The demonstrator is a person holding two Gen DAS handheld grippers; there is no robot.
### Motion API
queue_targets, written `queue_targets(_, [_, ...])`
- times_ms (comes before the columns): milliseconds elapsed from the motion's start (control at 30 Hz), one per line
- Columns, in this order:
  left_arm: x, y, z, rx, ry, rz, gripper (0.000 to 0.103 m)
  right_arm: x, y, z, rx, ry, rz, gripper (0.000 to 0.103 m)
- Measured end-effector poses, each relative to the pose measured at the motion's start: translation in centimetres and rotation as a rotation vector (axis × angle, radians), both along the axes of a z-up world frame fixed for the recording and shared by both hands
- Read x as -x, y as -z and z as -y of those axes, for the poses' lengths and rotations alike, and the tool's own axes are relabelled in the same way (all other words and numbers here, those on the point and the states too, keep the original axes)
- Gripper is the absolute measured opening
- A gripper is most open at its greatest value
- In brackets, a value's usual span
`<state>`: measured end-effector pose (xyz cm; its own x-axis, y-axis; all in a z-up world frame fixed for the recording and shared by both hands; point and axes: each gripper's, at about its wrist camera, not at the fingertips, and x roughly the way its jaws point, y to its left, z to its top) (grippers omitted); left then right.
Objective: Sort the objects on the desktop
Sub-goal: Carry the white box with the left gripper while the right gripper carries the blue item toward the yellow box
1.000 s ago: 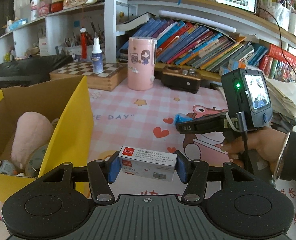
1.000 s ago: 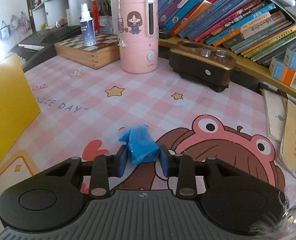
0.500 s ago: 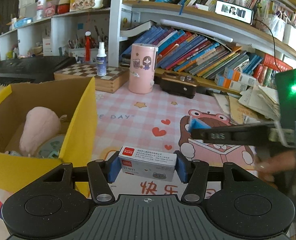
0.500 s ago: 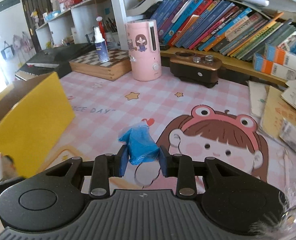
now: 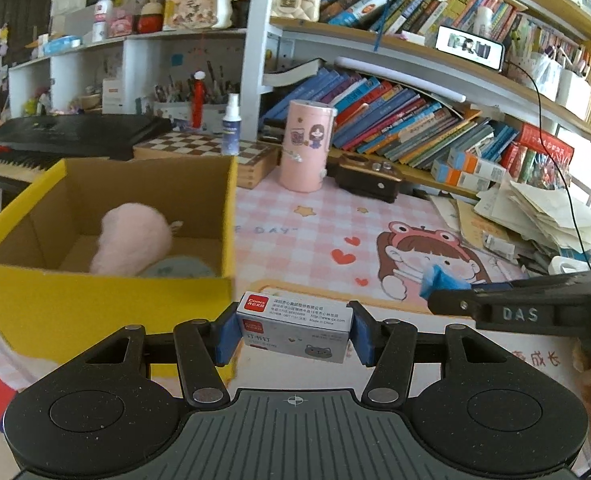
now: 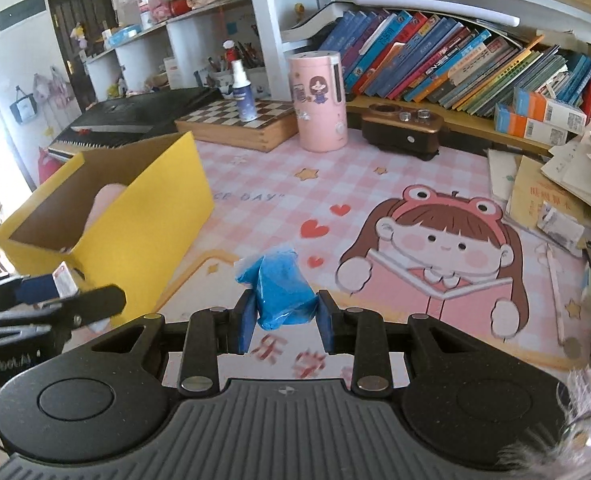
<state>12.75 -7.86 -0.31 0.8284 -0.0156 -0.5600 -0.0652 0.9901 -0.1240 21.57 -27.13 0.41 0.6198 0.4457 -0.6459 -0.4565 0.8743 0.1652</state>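
Observation:
My left gripper (image 5: 293, 332) is shut on a small white staple box (image 5: 295, 330) with a red label, held above the desk just right of the yellow cardboard box (image 5: 95, 304). Inside that box lie a pink plush toy (image 5: 133, 244) and a round grey-green item. My right gripper (image 6: 283, 322) is shut on a crumpled blue plastic packet (image 6: 281, 292), lifted over the pink checked desk mat (image 6: 279, 184). In the left wrist view the right gripper (image 5: 435, 284) enters from the right with the blue packet at its tip. The left gripper (image 6: 61, 292) shows at the right wrist view's left edge.
A pink cylindrical humidifier (image 5: 305, 146), a brown device (image 5: 369, 176), a chessboard box (image 5: 215, 152) with a spray bottle (image 5: 230, 124), and leaning books (image 5: 395, 128) line the back. Loose papers (image 5: 535, 216) pile at the right; a keyboard (image 5: 55, 136) sits behind the yellow box.
Both grippers have pulled back and risen with their loads, so more of the desk shows. The yellow box's inside now shows more fully in the left wrist view.

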Motion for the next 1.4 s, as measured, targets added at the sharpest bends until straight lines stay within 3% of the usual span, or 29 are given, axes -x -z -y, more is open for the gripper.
queue_targets(867, [9.8, 2.0, -7.9, 0.036, 0.078, -0.070, 0.055, 12.9, 1.2, -8.8, 0.063, -0.015, -0.071, 0.029])
queue_targets(1400, [15.1, 1.3, -11.5, 0.002, 0.024, -0.034, 0.055, 18.1, 1.0, -13.9, 0.044, -0.092, -0.062, 0.029])
